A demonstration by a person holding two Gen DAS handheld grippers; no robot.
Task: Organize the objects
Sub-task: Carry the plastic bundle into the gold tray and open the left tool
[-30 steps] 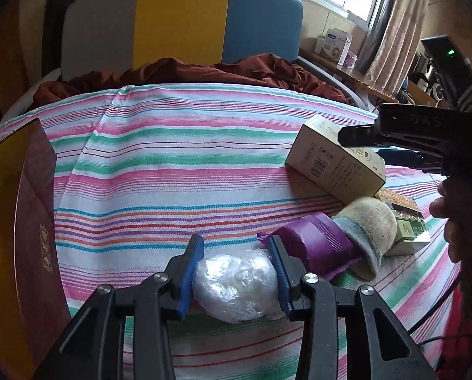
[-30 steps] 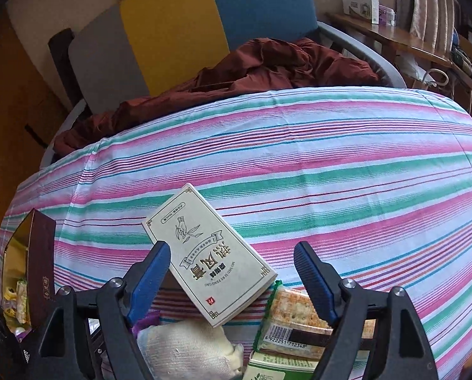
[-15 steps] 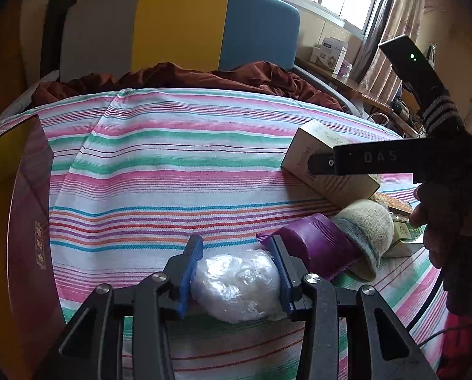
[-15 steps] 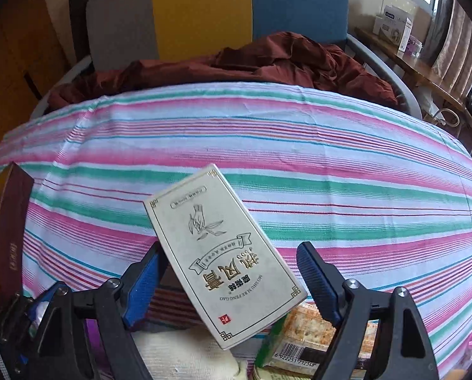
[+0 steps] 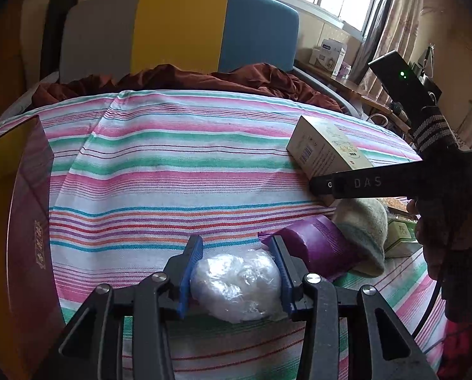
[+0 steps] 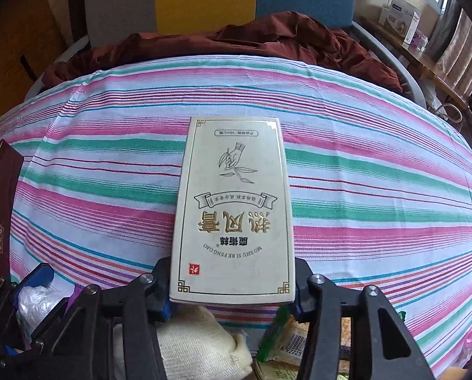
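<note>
Right wrist: right tool [image 6: 232, 288] closing on cream box [image 6: 232, 209] — left tool [image 5: 237, 280] grips plastic-wrapped bundle [image 5: 236, 285].

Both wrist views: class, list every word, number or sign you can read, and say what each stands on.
"MO SHU SI RE FENG GAO": cream box between the closing jaws of the right gripper.
"DAS": that gripper's black side.
"6-92225", cut off: barcode on the biscuit packet.
Chinese characters on the cream box and the maroon box: left unread.
Windowsill box: too small.
</note>
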